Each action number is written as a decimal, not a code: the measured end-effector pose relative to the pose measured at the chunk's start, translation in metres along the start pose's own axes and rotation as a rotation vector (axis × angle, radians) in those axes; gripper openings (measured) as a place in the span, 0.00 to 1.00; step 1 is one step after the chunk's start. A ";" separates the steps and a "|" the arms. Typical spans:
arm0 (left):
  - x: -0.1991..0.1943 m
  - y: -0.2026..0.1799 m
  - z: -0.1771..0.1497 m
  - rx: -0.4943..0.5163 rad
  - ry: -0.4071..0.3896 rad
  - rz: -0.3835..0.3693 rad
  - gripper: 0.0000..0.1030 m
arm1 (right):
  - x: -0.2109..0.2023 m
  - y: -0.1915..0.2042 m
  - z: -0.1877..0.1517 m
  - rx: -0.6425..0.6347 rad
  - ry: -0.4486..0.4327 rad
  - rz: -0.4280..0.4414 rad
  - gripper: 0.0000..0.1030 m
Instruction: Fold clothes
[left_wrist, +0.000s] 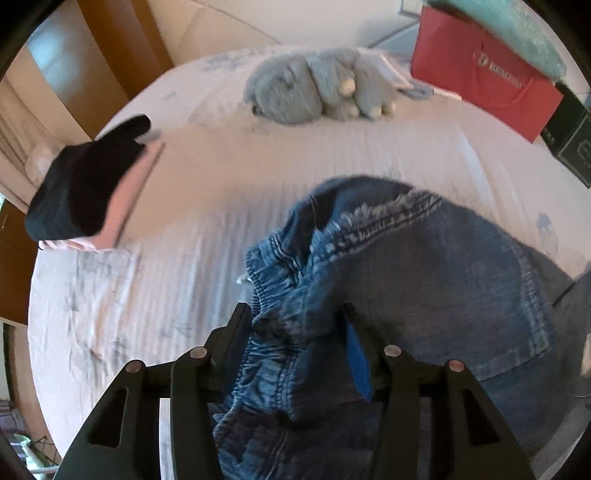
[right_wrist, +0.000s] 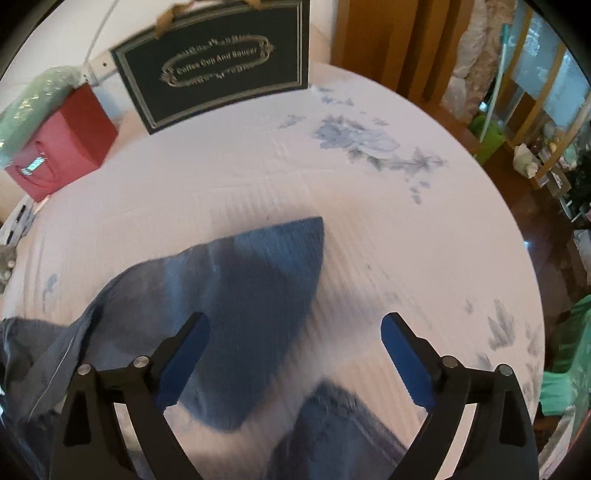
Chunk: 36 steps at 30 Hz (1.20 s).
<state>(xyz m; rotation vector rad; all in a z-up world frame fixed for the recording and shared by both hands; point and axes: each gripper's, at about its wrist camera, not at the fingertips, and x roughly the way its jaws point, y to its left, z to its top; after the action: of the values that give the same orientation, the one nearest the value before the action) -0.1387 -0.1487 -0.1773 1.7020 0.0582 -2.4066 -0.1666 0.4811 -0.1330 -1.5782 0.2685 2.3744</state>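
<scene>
- I am holding the left hand-held gripper (left_wrist: 295, 332) at the elastic waistband of the denim trousers (left_wrist: 424, 280); the gathered band is sitting between its two fingers, so I judge it is pinching the waistband, probably to lift or drag that end.
- The trousers are lying on the bed (left_wrist: 207, 192), on a white sheet with a blue flower print, and the waist part is bunching up near the left gripper while the rest is spreading to the right.
- In the right wrist view, the right hand-held gripper (right_wrist: 295, 354) is hovering with its fingers spread wide and nothing between them; the blue pads (right_wrist: 406, 365) are showing clearly.
- Under it, one trouser leg (right_wrist: 236, 302) is lying flat and pointing away, and another piece of denim (right_wrist: 332, 432) is lying close to the camera. I think the spread fingers are getting ready to take a leg end, but I cannot be sure.
- Both views are blurring a little, so the rig is probably moving.
- A grey plush toy (left_wrist: 314, 88), a red paper bag (left_wrist: 484, 74) and a dark box labelled "Coffee Cup And Saucer" (right_wrist: 218, 62) are standing at the far side of the bed, well apart from the trousers, so the middle is giving room for folding.
- A black and pink folded piece (left_wrist: 88, 184) is lying at the left edge; what it is I cannot tell.
</scene>
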 end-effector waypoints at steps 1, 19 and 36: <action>0.004 -0.001 0.000 -0.002 0.003 -0.001 0.48 | 0.007 -0.001 0.005 0.000 0.003 0.001 0.98; -0.091 0.023 0.041 -0.143 -0.244 -0.028 0.16 | -0.154 -0.018 0.065 -0.071 -0.467 0.152 0.20; -0.055 0.026 0.020 -0.094 -0.131 -0.048 0.60 | -0.050 -0.084 -0.017 0.036 -0.105 -0.010 0.94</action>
<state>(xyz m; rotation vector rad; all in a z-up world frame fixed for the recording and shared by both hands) -0.1352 -0.1701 -0.1169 1.5166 0.1916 -2.5011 -0.1062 0.5487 -0.0935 -1.4304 0.2783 2.4214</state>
